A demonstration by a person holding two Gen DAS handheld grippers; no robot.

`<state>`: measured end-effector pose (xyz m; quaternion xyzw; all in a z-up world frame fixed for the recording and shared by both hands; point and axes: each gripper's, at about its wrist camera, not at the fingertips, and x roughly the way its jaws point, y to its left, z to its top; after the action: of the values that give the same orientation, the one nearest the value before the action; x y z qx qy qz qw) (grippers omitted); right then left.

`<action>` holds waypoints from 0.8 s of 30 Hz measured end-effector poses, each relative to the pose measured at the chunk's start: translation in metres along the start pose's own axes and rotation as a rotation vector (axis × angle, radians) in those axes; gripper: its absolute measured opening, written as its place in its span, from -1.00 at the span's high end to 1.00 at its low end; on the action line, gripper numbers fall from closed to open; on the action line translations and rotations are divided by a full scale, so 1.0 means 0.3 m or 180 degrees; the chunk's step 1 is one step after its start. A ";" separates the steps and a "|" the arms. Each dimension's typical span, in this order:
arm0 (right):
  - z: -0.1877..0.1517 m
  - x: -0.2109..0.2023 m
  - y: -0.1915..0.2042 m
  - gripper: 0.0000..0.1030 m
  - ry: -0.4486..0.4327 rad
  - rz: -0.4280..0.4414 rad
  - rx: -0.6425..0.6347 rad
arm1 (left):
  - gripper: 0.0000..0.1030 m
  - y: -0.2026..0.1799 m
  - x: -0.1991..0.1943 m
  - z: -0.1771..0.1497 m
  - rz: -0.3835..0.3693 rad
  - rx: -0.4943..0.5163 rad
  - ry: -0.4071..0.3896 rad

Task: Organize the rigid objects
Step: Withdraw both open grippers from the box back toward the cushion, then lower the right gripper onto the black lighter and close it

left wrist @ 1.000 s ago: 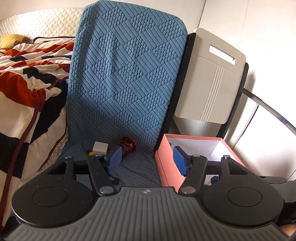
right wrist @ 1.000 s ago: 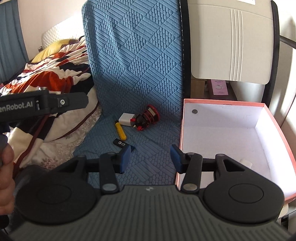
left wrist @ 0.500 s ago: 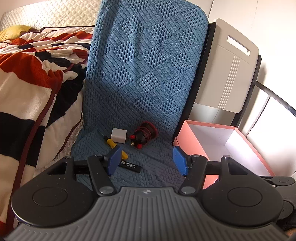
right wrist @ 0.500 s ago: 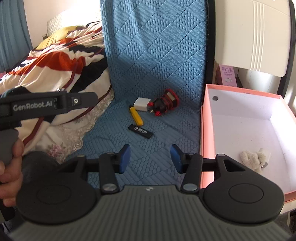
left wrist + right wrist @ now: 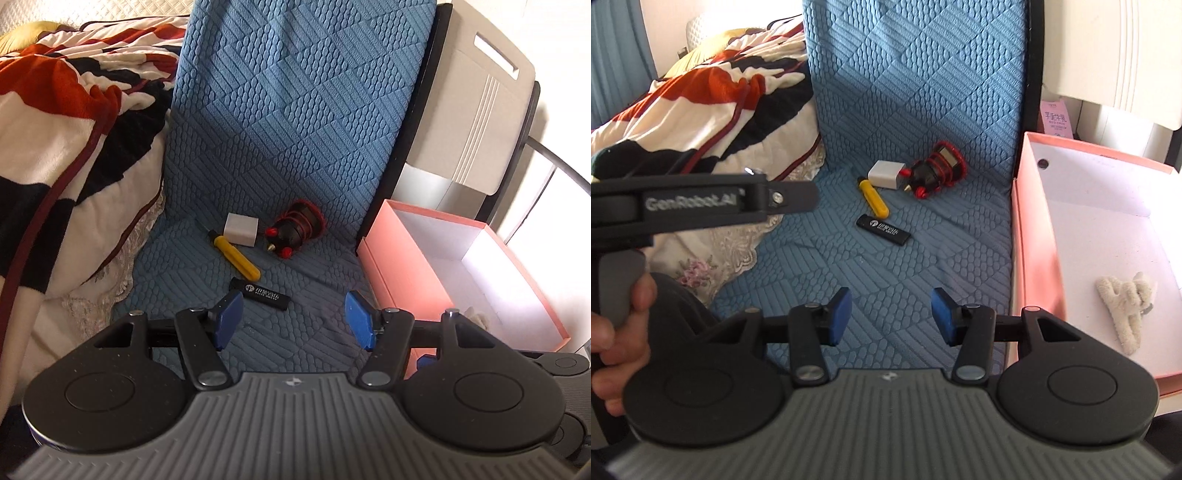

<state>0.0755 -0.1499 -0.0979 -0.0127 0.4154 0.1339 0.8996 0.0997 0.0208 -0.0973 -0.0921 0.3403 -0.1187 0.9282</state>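
Both tongs gape empty: left gripper [image 5: 293, 319], right gripper [image 5: 891, 316]. Straddle the black lighter [image 5: 882, 229] across its narrow sides mid-cushion, then carry it to the pink box [image 5: 1032, 266].

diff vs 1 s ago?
Both hand-held grippers, left and right, came down toward the blue cushion; nothing taken hold of or let go. Black stick, yellow tool, white block, red-black toy and pink box stayed put.
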 end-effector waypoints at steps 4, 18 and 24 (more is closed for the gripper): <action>-0.004 0.053 -0.018 0.01 0.0048 0.0040 -0.0001 | -0.30 0.008 0.057 0.018 0.0037 0.0009 0.0034; 0.053 0.181 -0.063 0.01 0.0072 0.0144 -0.0211 | -0.30 0.068 0.320 0.141 -0.0005 -0.0255 0.0293; 0.079 0.285 -0.056 0.01 0.0137 0.0204 -0.0334 | -0.30 0.102 0.436 0.171 0.0082 -0.0189 0.0332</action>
<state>0.1503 -0.1432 -0.1481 -0.0494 0.4272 0.1839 0.8839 0.2349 0.0175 -0.1463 -0.1089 0.3928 -0.1012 0.9075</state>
